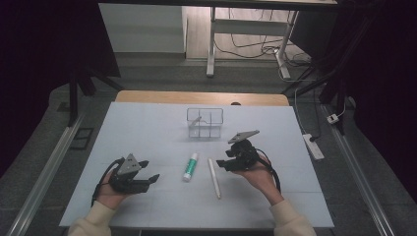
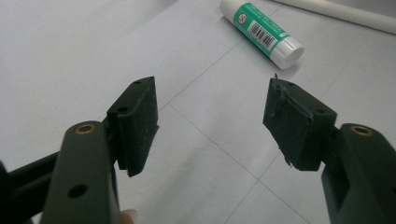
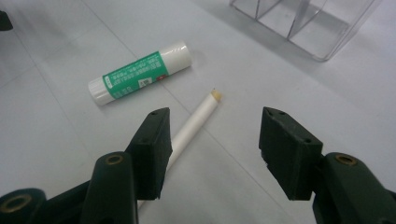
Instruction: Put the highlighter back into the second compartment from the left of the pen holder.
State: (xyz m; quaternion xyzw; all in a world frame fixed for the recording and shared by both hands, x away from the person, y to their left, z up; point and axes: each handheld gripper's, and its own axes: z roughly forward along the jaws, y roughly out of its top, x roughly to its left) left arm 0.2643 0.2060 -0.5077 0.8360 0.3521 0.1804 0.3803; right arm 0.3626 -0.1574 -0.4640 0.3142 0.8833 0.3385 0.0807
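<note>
A green and white glue stick (image 1: 190, 166) lies on the white table, also seen as the glue stick (image 2: 261, 31) and glue stick (image 3: 140, 72). Beside it lies a thin white pencil (image 1: 214, 178), seen as the pencil (image 3: 194, 120) partly behind my right gripper's left jaw. My left gripper (image 1: 147, 172) rests at the table's left, open and empty (image 2: 210, 123), pointing toward the glue stick. My right gripper (image 1: 222, 162) hovers just right of the pencil, its jaws open with nothing between them (image 3: 214, 149).
A clear plastic organiser (image 1: 204, 123) with several compartments stands at the table's middle back, its corner seen as the organiser (image 3: 308, 23). A white power strip (image 1: 313, 146) lies on the floor off the right edge. The table's wooden far edge (image 1: 201, 97) shows behind.
</note>
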